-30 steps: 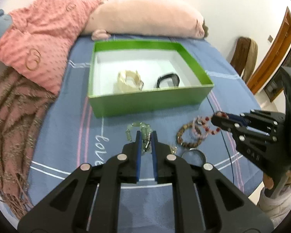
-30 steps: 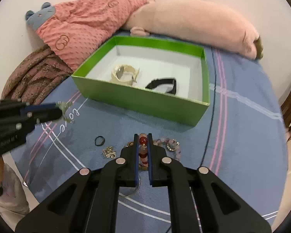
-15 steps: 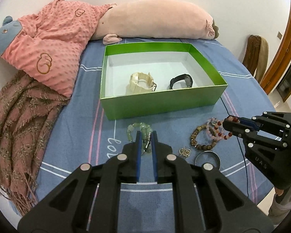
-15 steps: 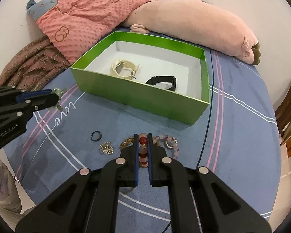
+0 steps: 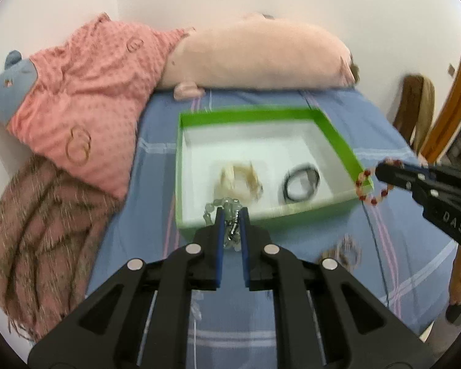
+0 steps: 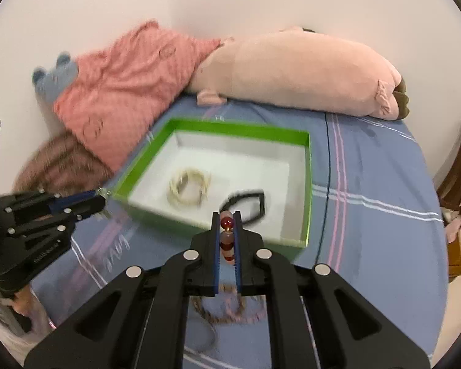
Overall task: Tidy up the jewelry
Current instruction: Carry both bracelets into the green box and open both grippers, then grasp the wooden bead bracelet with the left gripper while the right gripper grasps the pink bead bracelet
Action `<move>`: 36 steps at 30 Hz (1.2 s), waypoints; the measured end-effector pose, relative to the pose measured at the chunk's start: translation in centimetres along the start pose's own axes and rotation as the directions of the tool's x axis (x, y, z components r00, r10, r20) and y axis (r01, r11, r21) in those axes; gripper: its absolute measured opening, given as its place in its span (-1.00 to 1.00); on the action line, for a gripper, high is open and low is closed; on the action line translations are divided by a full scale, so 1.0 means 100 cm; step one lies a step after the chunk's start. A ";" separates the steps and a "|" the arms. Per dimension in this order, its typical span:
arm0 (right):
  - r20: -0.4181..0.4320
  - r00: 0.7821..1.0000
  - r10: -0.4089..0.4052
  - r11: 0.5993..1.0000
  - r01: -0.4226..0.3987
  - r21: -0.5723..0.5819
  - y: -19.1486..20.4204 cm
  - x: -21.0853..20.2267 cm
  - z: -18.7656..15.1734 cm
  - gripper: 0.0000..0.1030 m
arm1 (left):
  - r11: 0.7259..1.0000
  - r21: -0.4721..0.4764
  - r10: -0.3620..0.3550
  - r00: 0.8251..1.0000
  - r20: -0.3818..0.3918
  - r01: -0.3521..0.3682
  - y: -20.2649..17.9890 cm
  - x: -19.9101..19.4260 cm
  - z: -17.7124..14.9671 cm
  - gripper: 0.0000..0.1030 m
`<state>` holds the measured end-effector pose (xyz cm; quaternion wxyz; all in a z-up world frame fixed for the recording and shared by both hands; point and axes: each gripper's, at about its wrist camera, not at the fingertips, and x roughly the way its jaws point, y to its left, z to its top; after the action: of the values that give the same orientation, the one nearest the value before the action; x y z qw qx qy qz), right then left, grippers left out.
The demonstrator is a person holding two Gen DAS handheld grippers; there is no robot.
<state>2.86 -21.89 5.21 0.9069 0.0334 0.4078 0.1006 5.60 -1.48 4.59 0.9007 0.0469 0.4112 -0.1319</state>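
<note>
Jade bracelet point(image 5: 227, 207) hangs clenched in the left hand-held gripper point(image 5: 230, 215) at the green box's point(image 5: 338, 132) near wall, while only the left view shows the red-bead bracelet point(image 5: 372, 182) looping whole from the right hand-held gripper point(image 6: 227, 224).

"DAS" in white on right gripper point(image 5: 384, 170) body; cursive lettering on blue bedsheet point(image 6: 368, 184), blurred, unreadable.

Even, soft indoor lighting, faint shadows, motion blur across the green box point(image 5: 335, 132) and bedding, fisheye bending with dark corners, no glare.
</note>
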 end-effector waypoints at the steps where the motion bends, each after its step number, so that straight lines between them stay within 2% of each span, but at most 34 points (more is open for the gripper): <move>1: 0.007 1.000 0.012 1.000 -0.012 0.016 -0.003 0.002 0.008 -0.86 | 1.000 -0.016 0.000 1.000 0.006 0.000 0.002 0.002 0.008 -0.81; 4: 0.023 1.000 0.011 0.999 -0.011 0.035 -0.008 0.016 0.026 -0.86 | 0.998 -0.064 -0.026 1.000 0.004 0.026 0.007 0.018 0.031 -0.81; 7: -0.012 1.000 0.000 0.998 0.001 0.061 -0.014 0.042 0.033 -0.86 | 0.996 -0.087 -0.028 0.999 -0.024 0.026 0.008 0.047 0.043 -0.81; 12: -0.062 0.997 -0.039 0.994 0.045 0.098 -0.030 0.087 0.032 -0.86 | 0.990 -0.136 -0.052 0.996 -0.072 0.042 0.012 0.092 0.040 -0.81; 15: -0.058 0.997 -0.042 0.991 0.049 0.122 -0.044 0.102 0.027 -0.86 | 0.988 -0.150 -0.046 0.994 -0.098 0.031 0.015 0.113 0.034 -0.81; 21: -0.137 0.988 -0.068 0.988 0.086 0.126 -0.059 0.132 0.019 -0.85 | 0.988 -0.156 -0.023 0.994 -0.110 0.006 0.020 0.121 0.028 -0.81; 23: -0.151 0.987 -0.060 0.988 0.081 0.135 -0.062 0.138 0.018 -0.78 | 0.988 -0.156 -0.019 0.994 -0.112 0.001 0.021 0.122 0.028 -0.80; 26: -0.137 0.987 -0.078 0.988 0.096 0.124 -0.060 0.135 0.019 -0.05 | 0.987 -0.158 -0.022 0.993 -0.116 0.004 0.025 0.122 0.027 -0.71; 31: -0.086 0.995 -0.047 0.991 0.058 0.124 -0.056 0.110 0.021 0.00 | 0.989 -0.144 -0.036 0.996 -0.086 0.024 0.023 0.107 0.027 -0.63; 36: -0.044 0.999 -0.004 0.996 0.008 0.085 -0.036 0.057 0.016 -0.01 | 0.992 -0.102 -0.073 0.996 -0.042 0.068 0.017 0.076 0.031 -0.60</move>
<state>8.26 -24.23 1.60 0.8958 0.0685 0.4316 0.0813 13.10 -1.93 0.80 0.8872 -0.0098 0.4389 -0.1417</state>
